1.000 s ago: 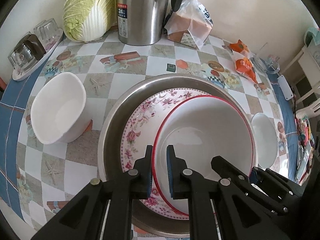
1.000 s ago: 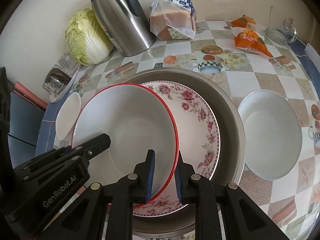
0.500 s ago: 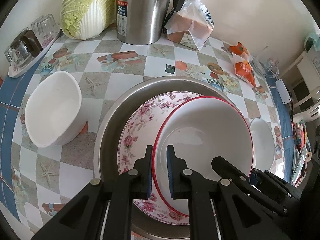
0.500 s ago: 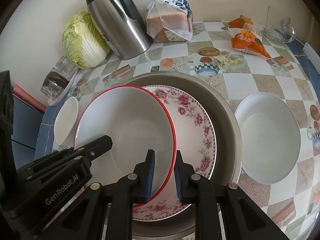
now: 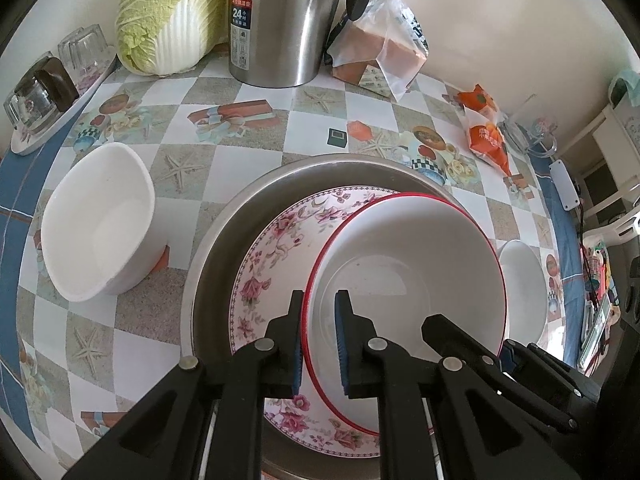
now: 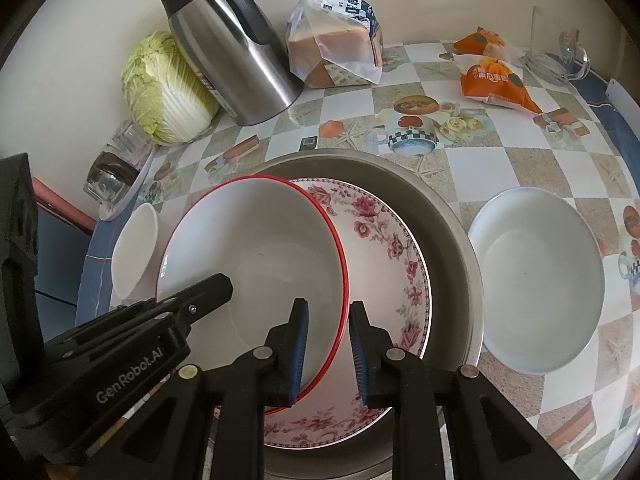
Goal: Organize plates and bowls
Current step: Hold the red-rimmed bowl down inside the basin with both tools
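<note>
A red-rimmed white bowl (image 5: 404,264) is held above a floral plate (image 5: 276,248) that lies in a large steel basin (image 5: 216,240). My left gripper (image 5: 318,304) is shut on the bowl's left rim. My right gripper (image 6: 328,312) is shut on the bowl's right rim (image 6: 342,280); the bowl (image 6: 256,248), the plate (image 6: 396,256) and the basin (image 6: 452,220) show there too. A white deep bowl (image 5: 98,220) stands left of the basin. A white shallow bowl (image 6: 536,276) stands to its right.
At the back stand a steel thermos (image 5: 280,20), a napa cabbage (image 5: 168,16), a bagged bread loaf (image 5: 380,44), orange snack packets (image 5: 486,132) and a tray of upturned glasses (image 5: 44,92). A glass mug (image 6: 560,60) is at the far right.
Both grippers have lifted and drawn back a little with the red-rimmed bowl, still over the floral plate. The table objects have not moved.
</note>
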`<state>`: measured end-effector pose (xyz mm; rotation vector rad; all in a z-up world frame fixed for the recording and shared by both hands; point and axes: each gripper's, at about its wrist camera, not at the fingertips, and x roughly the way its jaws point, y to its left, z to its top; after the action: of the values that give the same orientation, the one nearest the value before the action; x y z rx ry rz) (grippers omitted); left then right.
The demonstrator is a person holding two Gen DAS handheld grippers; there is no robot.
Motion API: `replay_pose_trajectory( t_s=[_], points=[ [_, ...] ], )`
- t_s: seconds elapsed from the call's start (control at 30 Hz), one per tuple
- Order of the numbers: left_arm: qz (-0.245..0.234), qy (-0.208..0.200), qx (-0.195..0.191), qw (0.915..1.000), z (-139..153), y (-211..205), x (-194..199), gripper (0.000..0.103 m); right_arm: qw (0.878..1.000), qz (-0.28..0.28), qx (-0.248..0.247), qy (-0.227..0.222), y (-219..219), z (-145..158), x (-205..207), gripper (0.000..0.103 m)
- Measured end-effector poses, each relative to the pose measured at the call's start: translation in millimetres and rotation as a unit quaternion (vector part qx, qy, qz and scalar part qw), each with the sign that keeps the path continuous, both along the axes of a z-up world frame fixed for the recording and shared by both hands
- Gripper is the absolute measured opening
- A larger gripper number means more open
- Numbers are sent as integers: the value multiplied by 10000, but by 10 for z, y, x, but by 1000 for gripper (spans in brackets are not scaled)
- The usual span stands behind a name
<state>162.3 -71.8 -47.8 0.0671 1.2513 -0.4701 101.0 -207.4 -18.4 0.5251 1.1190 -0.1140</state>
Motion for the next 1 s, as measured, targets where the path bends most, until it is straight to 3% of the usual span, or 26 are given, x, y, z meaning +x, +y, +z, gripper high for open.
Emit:
replay_pose_trajectory(
  t_s=[1.0],
  points=[
    [43,14,112,9999,-10,8,41,16,10000,10,77,0,-6,-9,39,30]
  ],
)
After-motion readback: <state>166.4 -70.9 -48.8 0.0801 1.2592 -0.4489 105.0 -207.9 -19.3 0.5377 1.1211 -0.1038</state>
